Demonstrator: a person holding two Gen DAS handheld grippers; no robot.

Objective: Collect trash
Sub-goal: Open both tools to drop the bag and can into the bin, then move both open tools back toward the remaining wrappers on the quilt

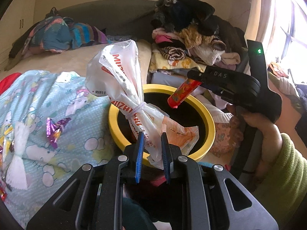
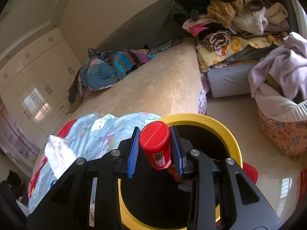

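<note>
My left gripper (image 1: 152, 143) is shut on a white plastic bag (image 1: 122, 80) tied with a rubber band, held over the near rim of a yellow-rimmed black bin (image 1: 210, 118). My right gripper (image 2: 155, 140) is shut on a red tube (image 2: 156, 145) with a red cap, held over the bin (image 2: 228, 130). In the left wrist view the right gripper (image 1: 191, 80) holds the tube (image 1: 182, 94) tilted down over the bin's mouth. Purple candy wrappers (image 1: 54, 130) and a white tissue (image 1: 19, 145) lie on the Hello Kitty blanket (image 1: 57, 103).
The bed (image 2: 153, 84) lies behind the bin with a bundle of bedding (image 2: 107, 71). A tall pile of clothes (image 1: 195, 30) stands at the back right. A floral laundry basket (image 2: 284, 138) stands on the floor right. A white wipes packet (image 2: 59, 153) lies on the blanket.
</note>
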